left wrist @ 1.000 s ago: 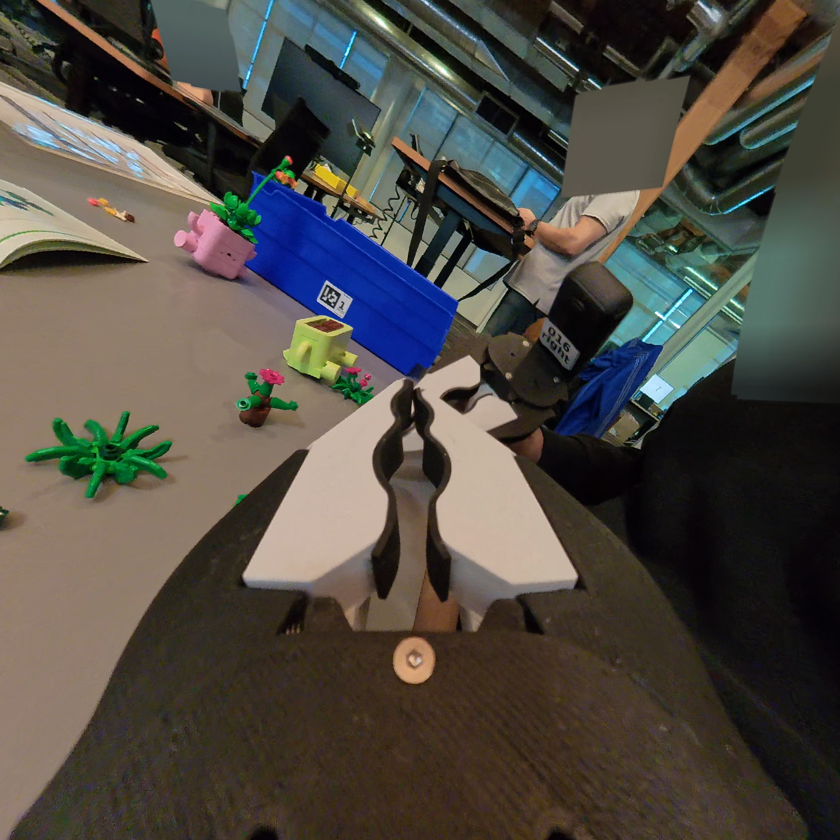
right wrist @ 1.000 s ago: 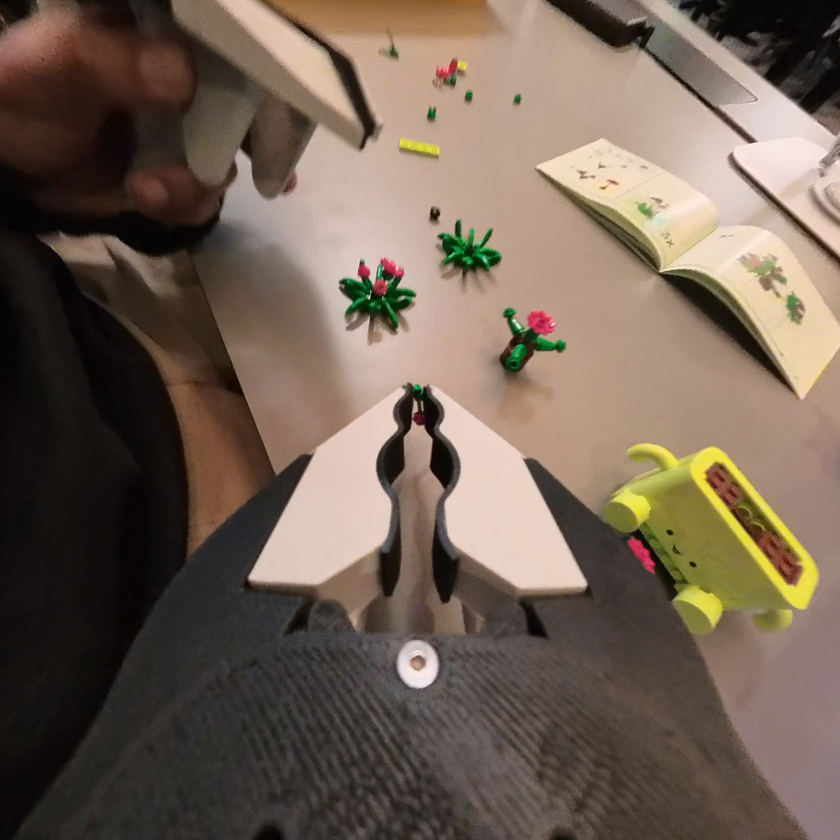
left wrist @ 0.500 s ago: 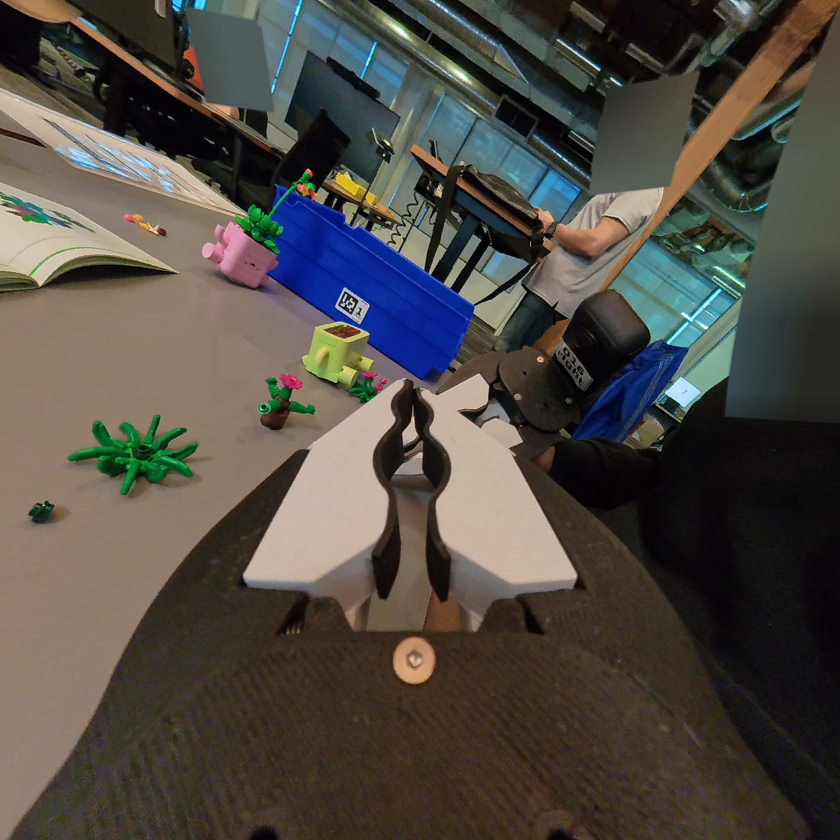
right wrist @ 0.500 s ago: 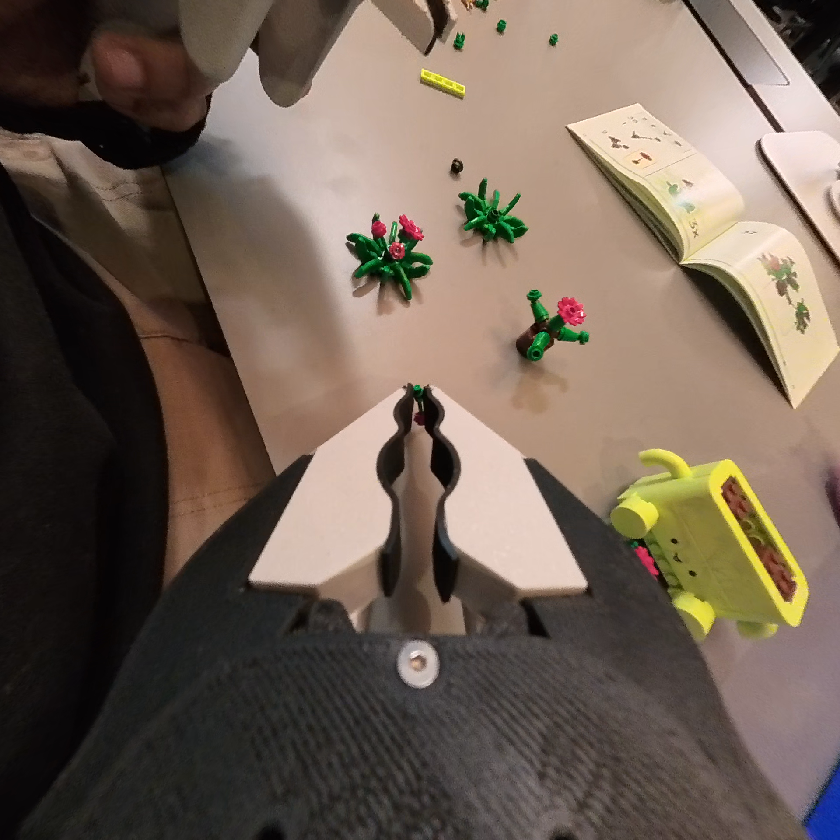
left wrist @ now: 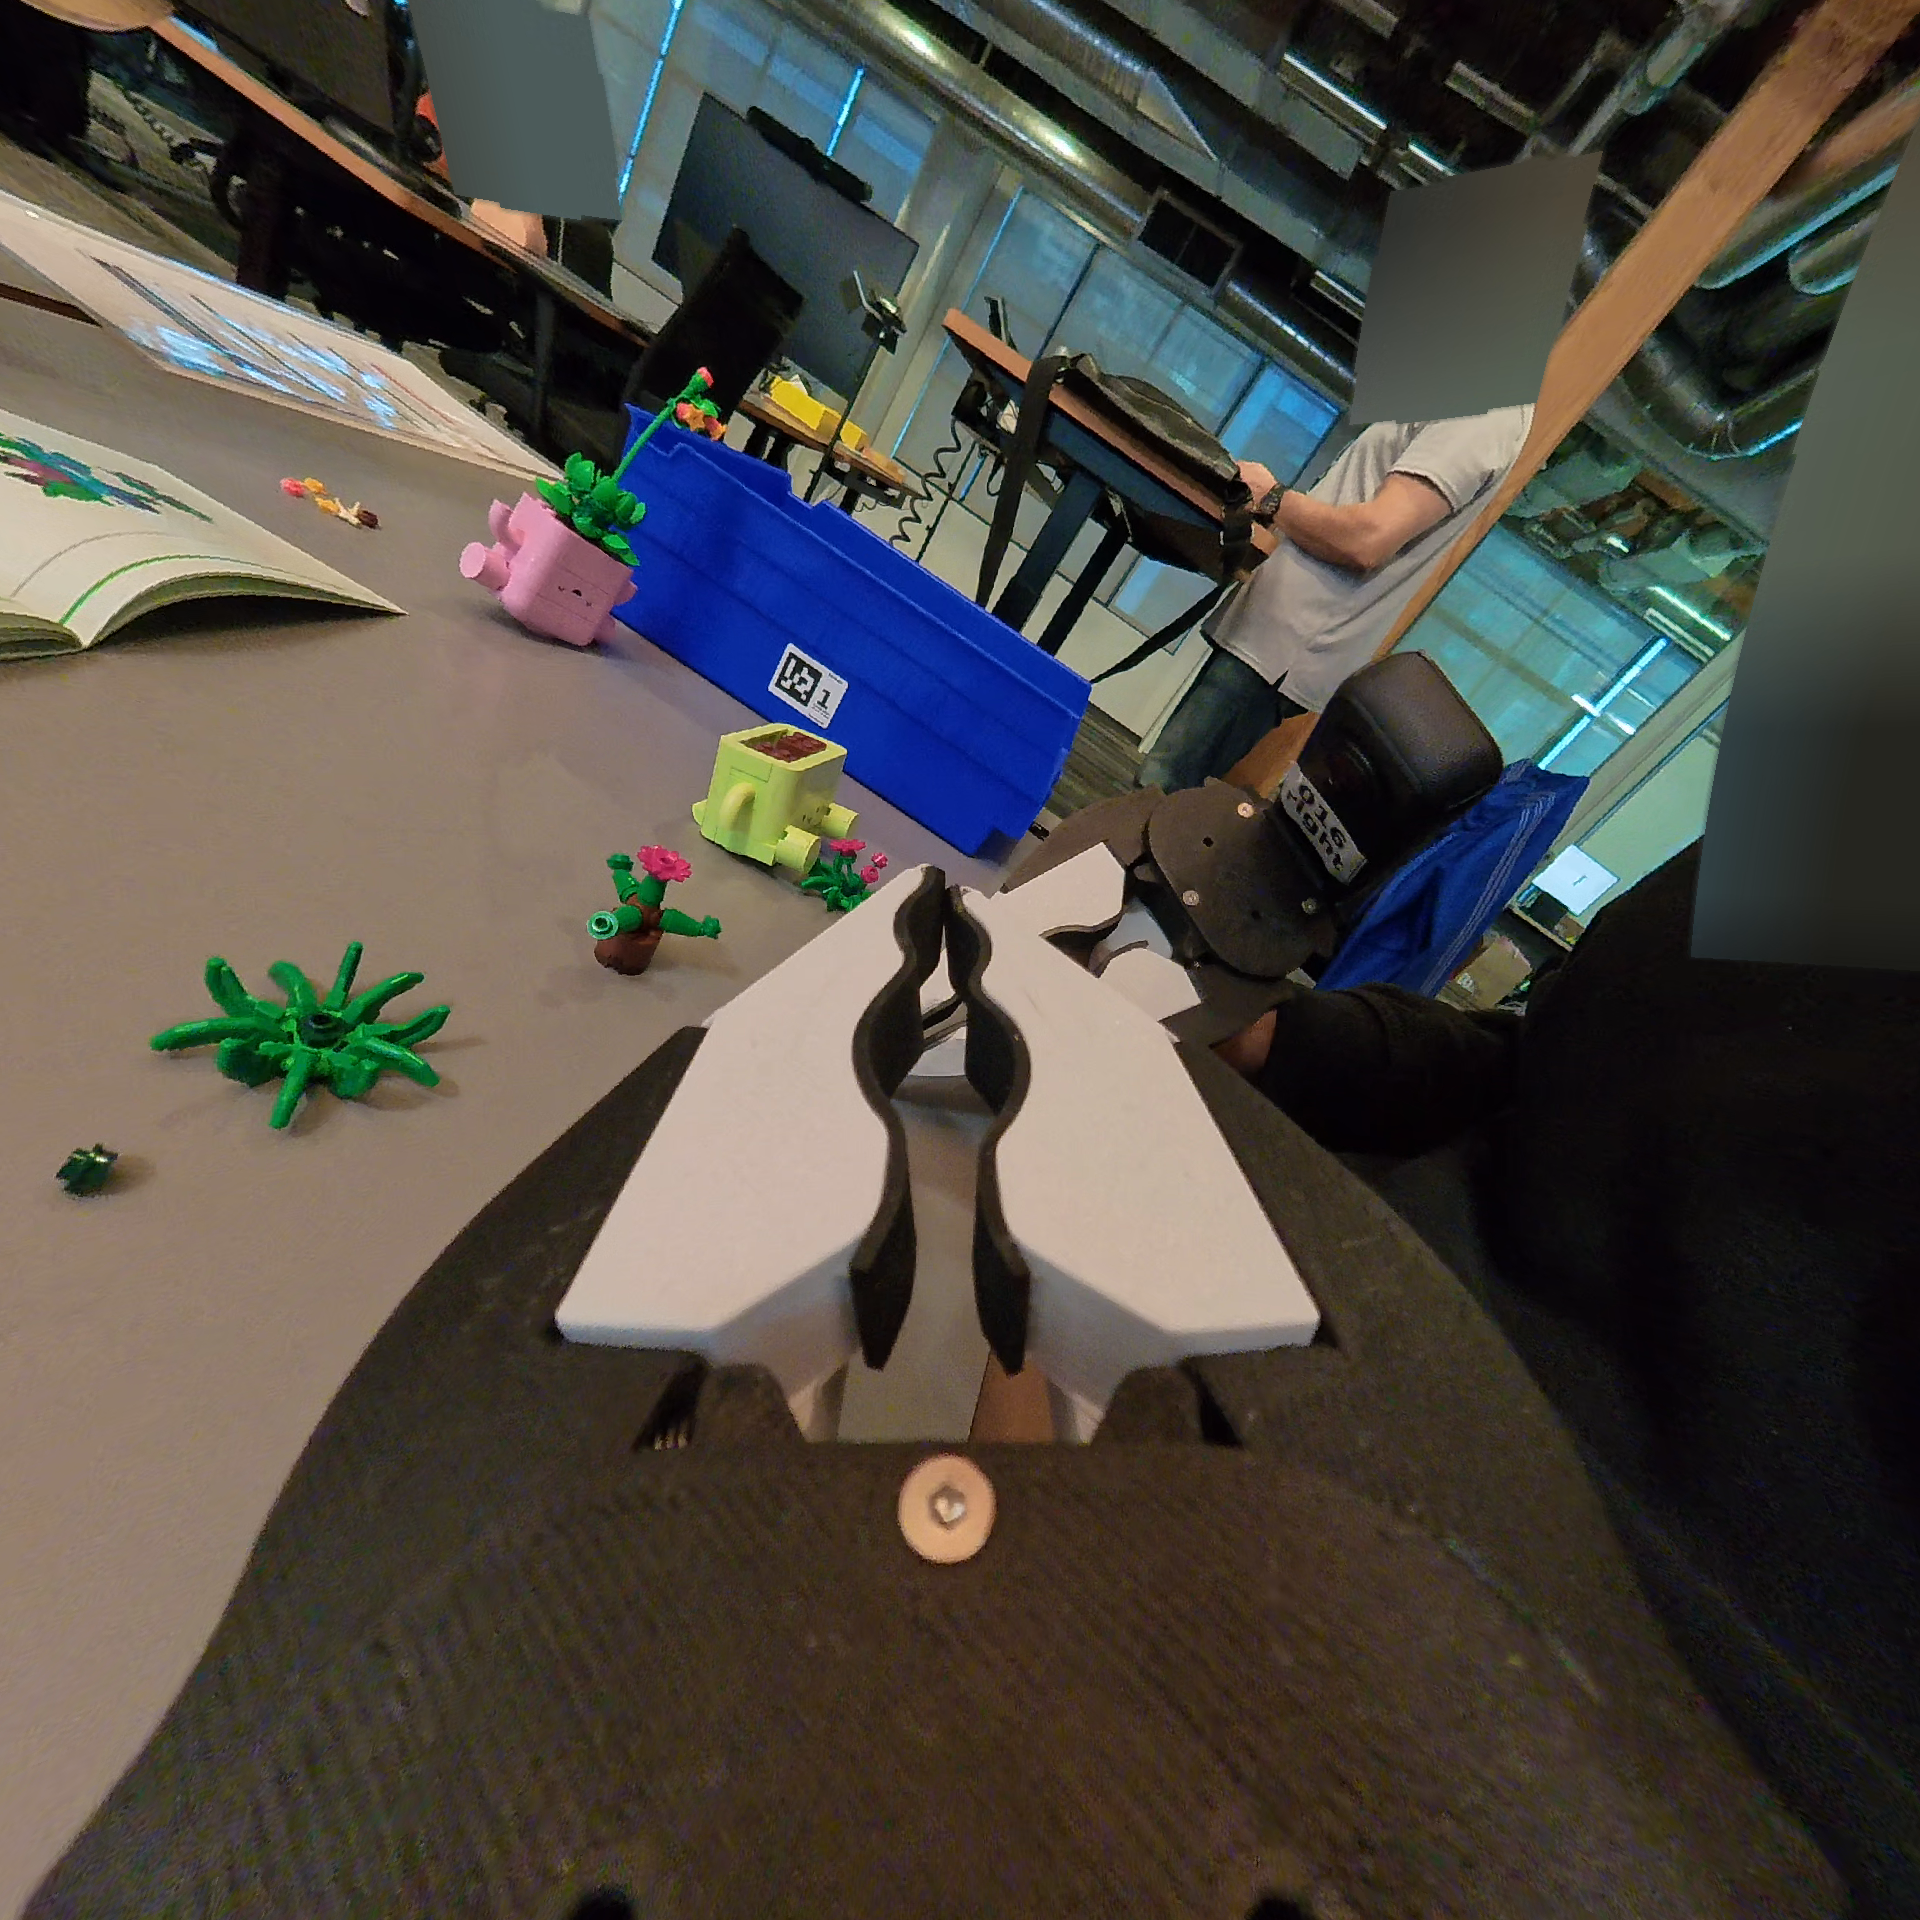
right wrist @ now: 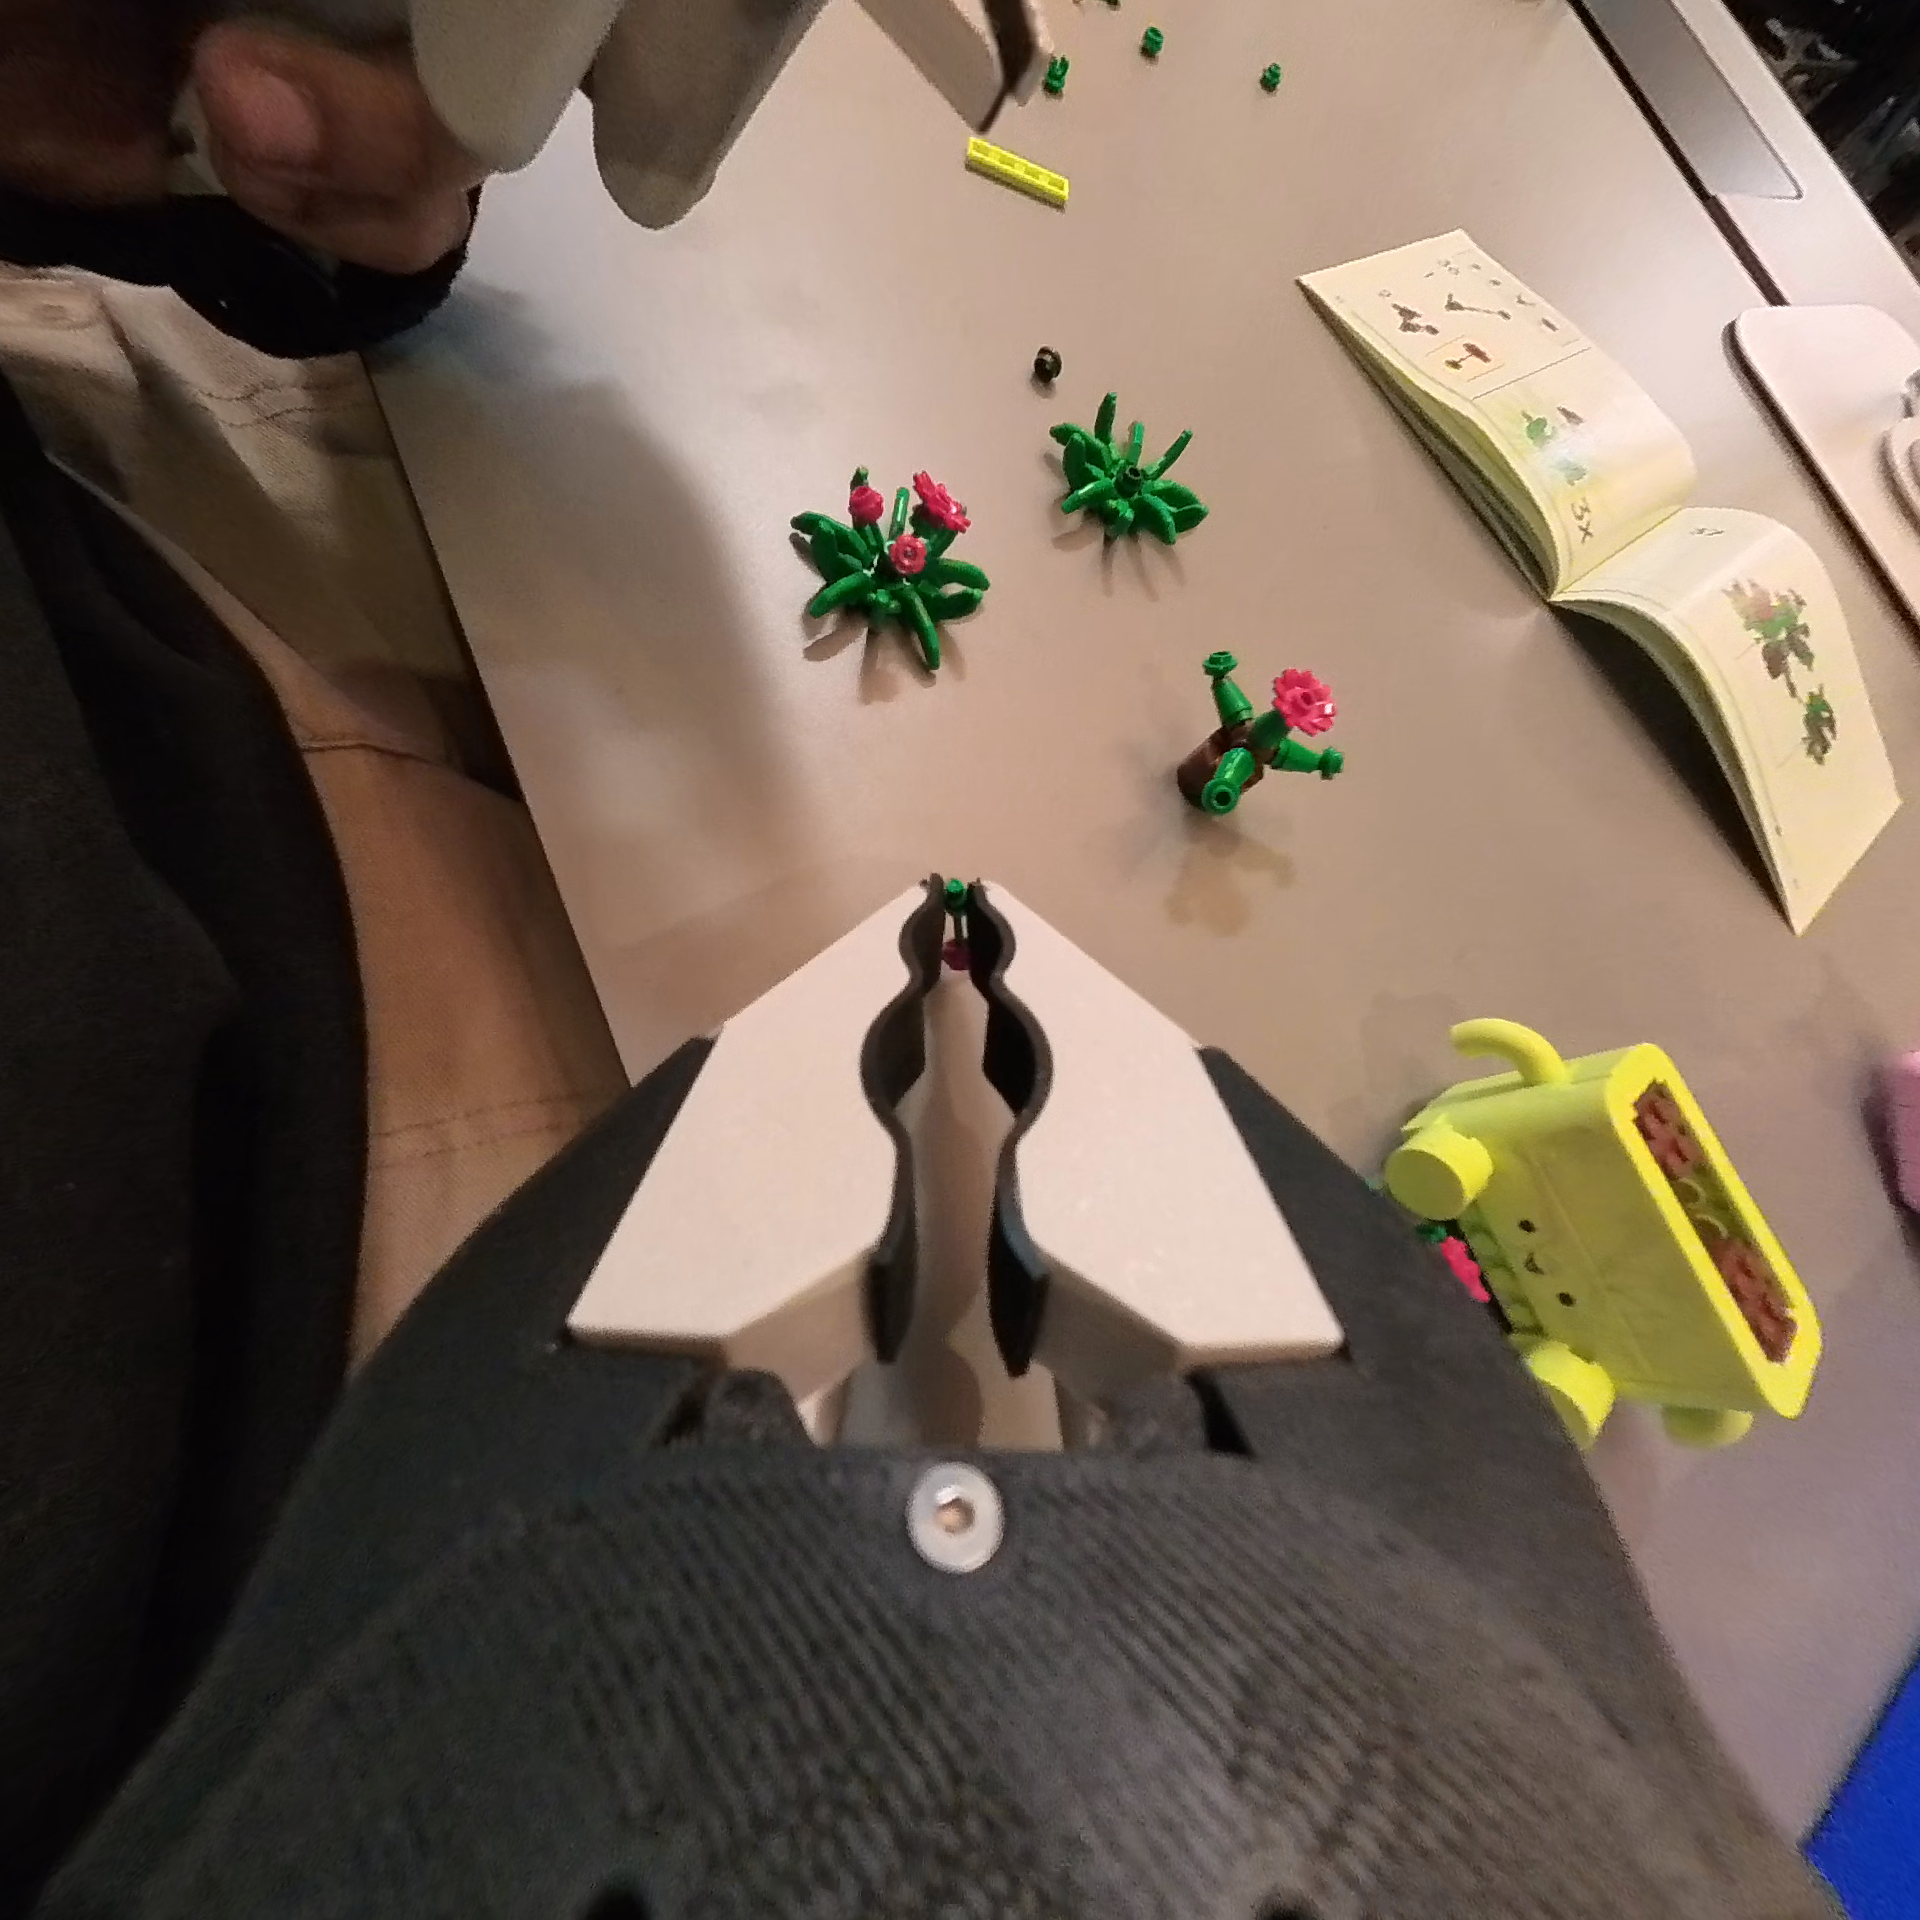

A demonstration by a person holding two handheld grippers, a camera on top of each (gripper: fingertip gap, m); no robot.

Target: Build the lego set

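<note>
Pinching a tiny green lego stem with a red flower (right wrist: pixel 954 920) between its tips, the right gripper (right wrist: pixel 953 889) hangs over the near edge of the grey table (right wrist: pixel 675 343). Right of it lies a lime-yellow lego planter pot (right wrist: pixel 1600 1236) on its side. The left gripper (left wrist: pixel 943 896) has its jaws pressed together, holding nothing visible.

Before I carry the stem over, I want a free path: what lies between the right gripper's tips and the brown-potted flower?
In the right wrist view, only bare grey table separates the right gripper, shut on a small flower stem, from the brown-potted flower.
</note>
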